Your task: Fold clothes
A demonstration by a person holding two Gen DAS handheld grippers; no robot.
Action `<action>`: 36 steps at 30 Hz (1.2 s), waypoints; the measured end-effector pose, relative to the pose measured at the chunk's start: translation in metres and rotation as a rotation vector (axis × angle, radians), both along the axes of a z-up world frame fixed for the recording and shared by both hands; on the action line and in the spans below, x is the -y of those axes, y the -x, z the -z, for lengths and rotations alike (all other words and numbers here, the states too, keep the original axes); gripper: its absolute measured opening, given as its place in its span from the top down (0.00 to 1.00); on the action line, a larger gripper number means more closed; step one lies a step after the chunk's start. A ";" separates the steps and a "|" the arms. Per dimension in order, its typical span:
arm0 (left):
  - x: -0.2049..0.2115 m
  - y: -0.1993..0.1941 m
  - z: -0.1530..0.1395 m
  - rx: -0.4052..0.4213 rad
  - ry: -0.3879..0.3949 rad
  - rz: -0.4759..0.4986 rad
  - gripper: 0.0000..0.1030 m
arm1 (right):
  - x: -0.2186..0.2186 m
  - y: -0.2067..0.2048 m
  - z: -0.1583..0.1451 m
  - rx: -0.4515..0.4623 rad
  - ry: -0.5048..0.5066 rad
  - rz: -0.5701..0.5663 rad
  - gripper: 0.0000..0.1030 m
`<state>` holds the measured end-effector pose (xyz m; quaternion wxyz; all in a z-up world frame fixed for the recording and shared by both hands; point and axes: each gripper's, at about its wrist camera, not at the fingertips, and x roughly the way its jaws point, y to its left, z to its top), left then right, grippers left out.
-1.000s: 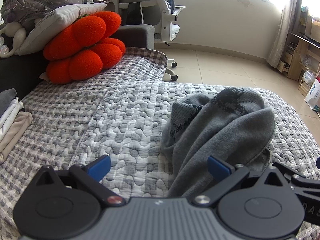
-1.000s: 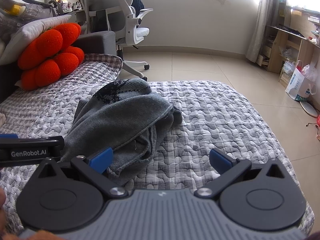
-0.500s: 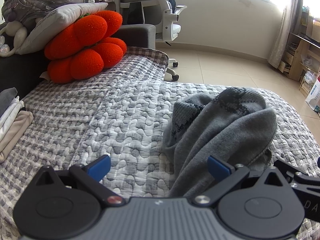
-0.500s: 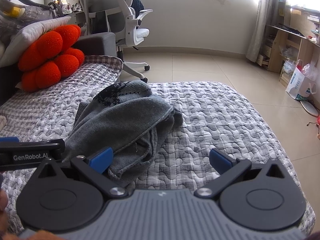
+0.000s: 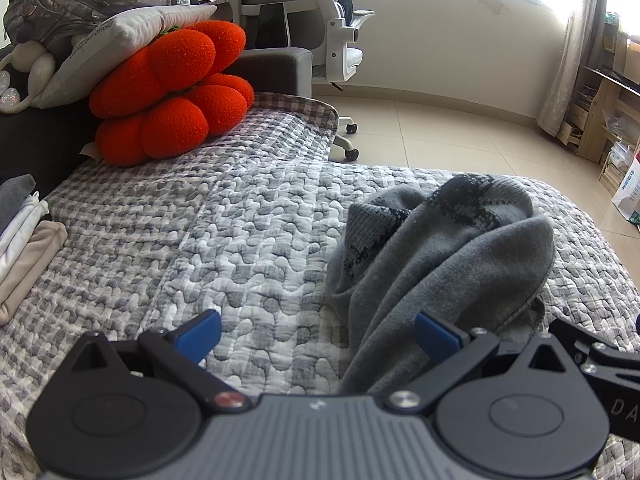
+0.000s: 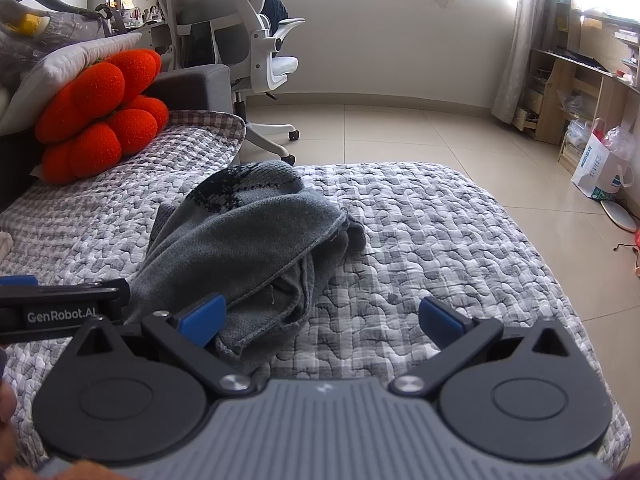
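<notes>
Little has changed: my left gripper (image 5: 316, 336) and right gripper (image 6: 322, 320) remain spread wide, empty, with the crumpled grey sweater (image 5: 440, 256) heaped between them on the bed (image 5: 240, 240), unfolded.

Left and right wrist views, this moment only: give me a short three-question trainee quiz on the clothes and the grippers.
1. True or false: the grey sweater already lies flat and folded on the quilted bedspread.
2. Which is open? A. only the left hand-held gripper B. only the right hand-held gripper C. both
3. Fill in: in the left wrist view, the stack of folded clothes lies at the ______ edge of the picture.

Key
1. False: it sits in a crumpled heap.
2. C: both have their jaws spread, with no cloth clamped between them.
3. Left, below the orange cushion.
</notes>
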<state>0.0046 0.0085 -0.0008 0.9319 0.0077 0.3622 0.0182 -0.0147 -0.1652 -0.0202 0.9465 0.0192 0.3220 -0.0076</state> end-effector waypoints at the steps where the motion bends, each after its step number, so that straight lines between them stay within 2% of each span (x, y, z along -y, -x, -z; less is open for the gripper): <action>1: 0.000 0.000 0.000 0.000 0.000 0.000 0.00 | 0.000 0.000 0.000 0.001 -0.001 0.001 0.00; 25: -0.009 -0.005 0.000 -0.002 0.012 -0.011 0.00 | -0.007 -0.015 0.002 -0.006 -0.029 0.005 0.00; 32: -0.019 -0.023 0.008 0.006 0.039 -0.010 0.00 | -0.002 -0.035 0.012 0.008 -0.068 0.016 0.00; 36: -0.024 -0.035 0.020 0.000 0.083 -0.007 0.00 | 0.001 -0.052 0.023 -0.016 -0.119 -0.003 0.00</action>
